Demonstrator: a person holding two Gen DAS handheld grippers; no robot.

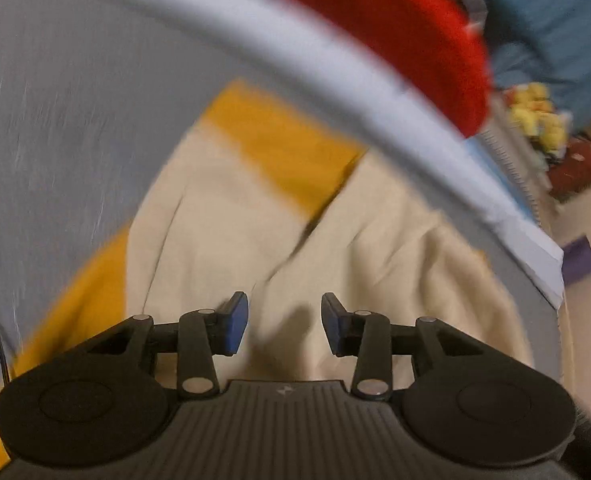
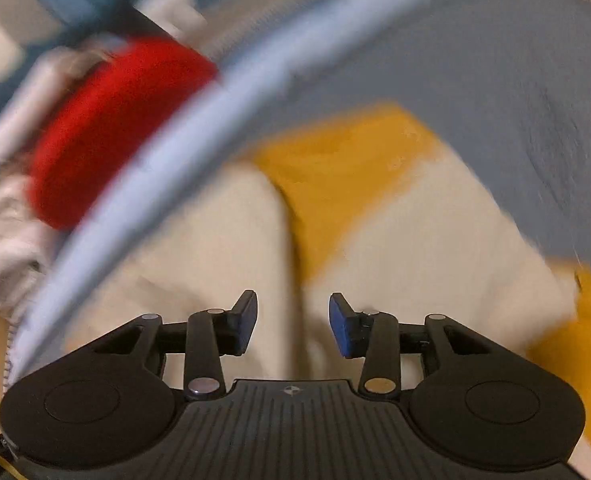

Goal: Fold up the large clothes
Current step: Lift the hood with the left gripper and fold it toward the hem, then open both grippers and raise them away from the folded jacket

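Note:
A cream garment with mustard-yellow panels (image 1: pixel 255 208) lies spread on a grey-blue bed surface (image 1: pixel 55 100). My left gripper (image 1: pixel 284 322) is open and empty, just above the cream cloth. In the right wrist view the same garment (image 2: pixel 215 240) fills the middle, with a yellow panel (image 2: pixel 347 168) ahead. My right gripper (image 2: pixel 293 322) is open and empty over the cream cloth. Both views are blurred by motion.
The bed's pale edge (image 1: pixel 335 60) curves across the left wrist view, and it shows in the right wrist view (image 2: pixel 199 116). A red cloth (image 1: pixel 395 28) lies beyond it, also visible as red cloth (image 2: pixel 107 120), with white cloth (image 2: pixel 3 248) beside it. Blue furniture (image 1: pixel 555 32) stands behind.

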